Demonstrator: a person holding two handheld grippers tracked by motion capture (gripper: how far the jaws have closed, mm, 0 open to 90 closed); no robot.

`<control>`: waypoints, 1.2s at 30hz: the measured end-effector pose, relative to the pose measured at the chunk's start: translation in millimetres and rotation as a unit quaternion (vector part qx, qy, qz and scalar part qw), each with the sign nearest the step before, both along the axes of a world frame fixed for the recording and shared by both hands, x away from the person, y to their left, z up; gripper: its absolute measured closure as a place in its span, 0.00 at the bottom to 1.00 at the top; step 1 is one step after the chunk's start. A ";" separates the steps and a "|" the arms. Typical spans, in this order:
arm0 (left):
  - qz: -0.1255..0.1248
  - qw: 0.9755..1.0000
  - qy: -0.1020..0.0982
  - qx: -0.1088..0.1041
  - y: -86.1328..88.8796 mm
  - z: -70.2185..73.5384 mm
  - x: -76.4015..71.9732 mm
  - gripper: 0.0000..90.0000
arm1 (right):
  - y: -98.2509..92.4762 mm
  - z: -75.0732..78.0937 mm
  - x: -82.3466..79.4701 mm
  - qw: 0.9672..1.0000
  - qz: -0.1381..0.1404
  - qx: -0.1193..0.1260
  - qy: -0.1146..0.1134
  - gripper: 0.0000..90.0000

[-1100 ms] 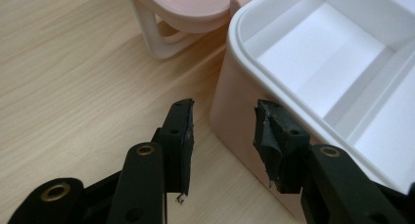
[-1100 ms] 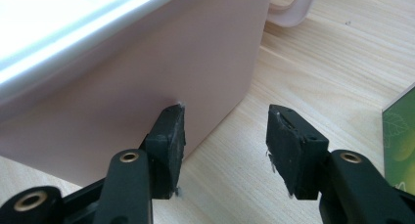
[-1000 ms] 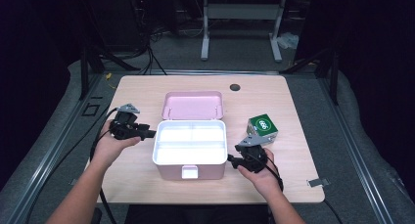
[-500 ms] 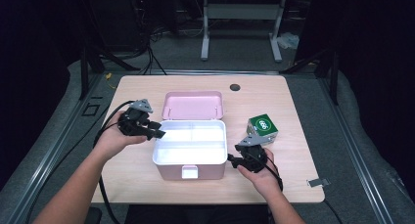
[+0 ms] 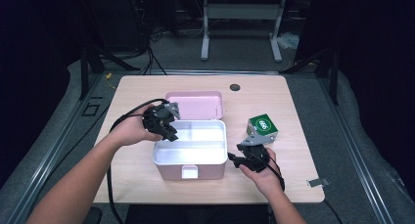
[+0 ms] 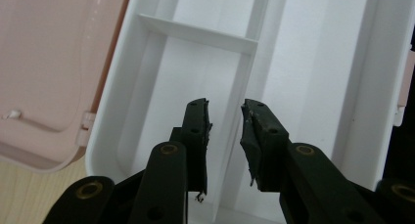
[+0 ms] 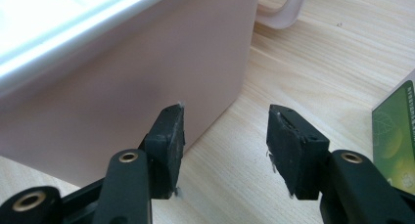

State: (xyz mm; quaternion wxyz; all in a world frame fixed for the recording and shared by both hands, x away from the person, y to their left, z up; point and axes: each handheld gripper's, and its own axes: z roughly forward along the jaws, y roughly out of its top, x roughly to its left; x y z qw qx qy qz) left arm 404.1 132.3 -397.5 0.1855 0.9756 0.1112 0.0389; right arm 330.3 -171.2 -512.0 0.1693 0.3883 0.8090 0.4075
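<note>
The green box [image 5: 263, 125] just beyond the right tool [image 5: 238, 159] bears a white mark on its top, too small to read; no other text can be read.

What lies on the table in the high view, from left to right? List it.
Left gripper → open pink plastic box with white tray → right gripper → green and white carton → small grey metal clip at the table edge.

Green box [image 7: 395, 136] cut off at right edge.
</note>
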 end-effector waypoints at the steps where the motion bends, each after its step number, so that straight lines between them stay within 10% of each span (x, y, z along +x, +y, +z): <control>1: 0.000 1.000 0.000 0.000 0.0 0.0 0.0 0.80 | 0.0 0.0 0.0 1.000 0.000 0.000 0.000 0.53; 10: -0.055 0.995 0.019 0.082 -34.0 -1.6 1.0 0.83 | -2.8 -0.6 0.4 1.000 0.005 -0.002 0.005 0.53; 36: -0.092 0.983 0.049 0.151 -74.9 -22.7 10.5 0.97 | -1.6 -2.4 0.3 1.000 0.003 -0.012 0.003 0.53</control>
